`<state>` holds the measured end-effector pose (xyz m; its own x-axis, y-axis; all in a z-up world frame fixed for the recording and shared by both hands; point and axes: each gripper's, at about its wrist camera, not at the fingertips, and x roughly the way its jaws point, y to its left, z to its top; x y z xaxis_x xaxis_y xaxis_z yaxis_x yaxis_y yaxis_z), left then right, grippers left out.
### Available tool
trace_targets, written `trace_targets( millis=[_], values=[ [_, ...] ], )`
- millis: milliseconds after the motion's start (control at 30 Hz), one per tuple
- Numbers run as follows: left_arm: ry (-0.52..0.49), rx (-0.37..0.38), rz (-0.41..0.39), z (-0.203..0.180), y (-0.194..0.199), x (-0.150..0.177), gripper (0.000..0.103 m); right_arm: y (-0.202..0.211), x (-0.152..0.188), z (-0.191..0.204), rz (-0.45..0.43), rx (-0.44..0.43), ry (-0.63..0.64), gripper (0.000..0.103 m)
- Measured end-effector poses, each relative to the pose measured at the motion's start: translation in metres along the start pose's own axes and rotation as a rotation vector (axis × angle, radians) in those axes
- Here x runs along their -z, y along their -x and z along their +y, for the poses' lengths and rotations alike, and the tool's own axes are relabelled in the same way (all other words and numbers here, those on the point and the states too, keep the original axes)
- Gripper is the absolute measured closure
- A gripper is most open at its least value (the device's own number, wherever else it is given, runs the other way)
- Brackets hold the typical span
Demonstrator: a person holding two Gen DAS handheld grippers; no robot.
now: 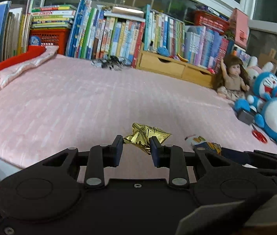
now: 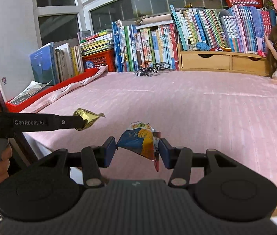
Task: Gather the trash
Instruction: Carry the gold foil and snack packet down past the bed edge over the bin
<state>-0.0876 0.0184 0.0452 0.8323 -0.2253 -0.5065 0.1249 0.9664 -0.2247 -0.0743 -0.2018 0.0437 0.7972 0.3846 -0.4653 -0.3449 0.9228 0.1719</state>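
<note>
Now, left fingers (image 1: 136, 144) clamped on gold wrapper (image 1: 146, 136), right fingers (image 2: 137, 149) clamped on colourful snack packet (image 2: 140, 140).

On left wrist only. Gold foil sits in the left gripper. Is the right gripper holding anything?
Observer: Yes. The right gripper is shut on a snack wrapper, blue and orange, lifted off the pink mat.
Operator: Does the foil look secure from the side?
Observer: In the right wrist view the gold foil is pinched at the tip of the left gripper, and most of it sticks out past the tip, off the mat.
Operator: That blurred dark clutter by the books, is it trash?
Observer: No, it is a toy bicycle lying on its side against the books.
</note>
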Motion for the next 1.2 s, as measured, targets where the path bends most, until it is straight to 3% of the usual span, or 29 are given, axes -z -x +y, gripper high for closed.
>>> trace_targets(
  millis=[500,767,1200],
  values=[
    [-0.104,0.043,0.133,-0.004,0.039,0.047,0.075,0.049,0.048,0.024,-0.003,0.011,-0.035,0.050],
    [-0.115,0.040,0.268,0.001,0.034,0.084,0.074,0.058,0.085,0.035,0.108,-0.005,-0.061,0.050],
    [-0.156,-0.016,0.496,0.009,0.003,0.144,0.074,0.034,0.142,0.032,0.302,0.030,-0.155,0.049]
  ],
)
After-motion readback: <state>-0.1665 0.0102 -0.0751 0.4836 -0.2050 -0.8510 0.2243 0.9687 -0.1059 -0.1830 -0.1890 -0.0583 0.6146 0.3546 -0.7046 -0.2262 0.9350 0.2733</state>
